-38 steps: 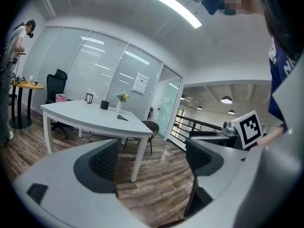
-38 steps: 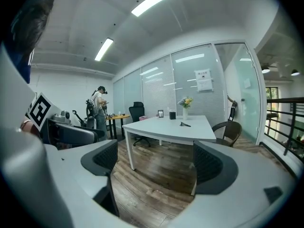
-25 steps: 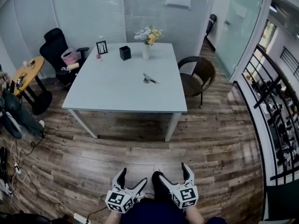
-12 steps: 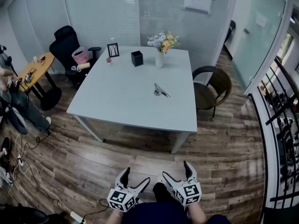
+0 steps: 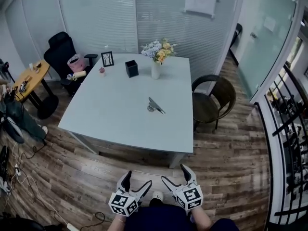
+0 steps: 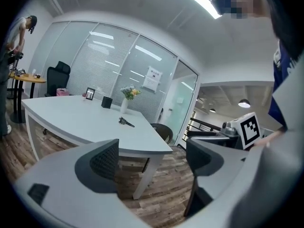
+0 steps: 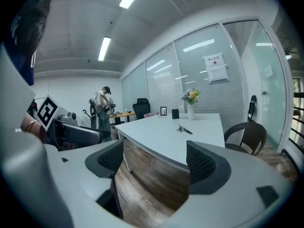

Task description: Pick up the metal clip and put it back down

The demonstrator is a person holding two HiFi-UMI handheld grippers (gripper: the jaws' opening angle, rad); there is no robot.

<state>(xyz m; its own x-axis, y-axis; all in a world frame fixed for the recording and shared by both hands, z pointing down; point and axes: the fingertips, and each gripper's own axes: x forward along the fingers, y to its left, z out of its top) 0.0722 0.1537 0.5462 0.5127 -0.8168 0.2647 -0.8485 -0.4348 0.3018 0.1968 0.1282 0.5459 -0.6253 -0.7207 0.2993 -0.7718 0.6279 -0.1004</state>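
The metal clip (image 5: pixel 155 106) lies on the white table (image 5: pixel 106 114), a little right of its middle, and shows small in the left gripper view (image 6: pixel 126 122) and the right gripper view (image 7: pixel 183 129). Both grippers hang low in front of the person's body, over the wooden floor and well short of the table. My left gripper (image 5: pixel 137 182) is open with nothing between its jaws (image 6: pixel 152 158). My right gripper (image 5: pixel 175 174) is open too, its jaws closing a little on empty air (image 7: pixel 156 160).
A vase of flowers (image 5: pixel 156 61), a black cup (image 5: pixel 131 68) and a small photo frame (image 5: pixel 107 58) stand at the table's far end. A wicker chair (image 5: pixel 211 97) sits at its right. A black office chair (image 5: pixel 60 57), a round wooden table (image 5: pixel 29 78) and floor cables (image 5: pixel 29 186) are left; a railing (image 5: pixel 288 129) right.
The head view has come closer to the table and swung slightly, so the clip sits lower in the picture. Both grippers stay low before the body, empty.
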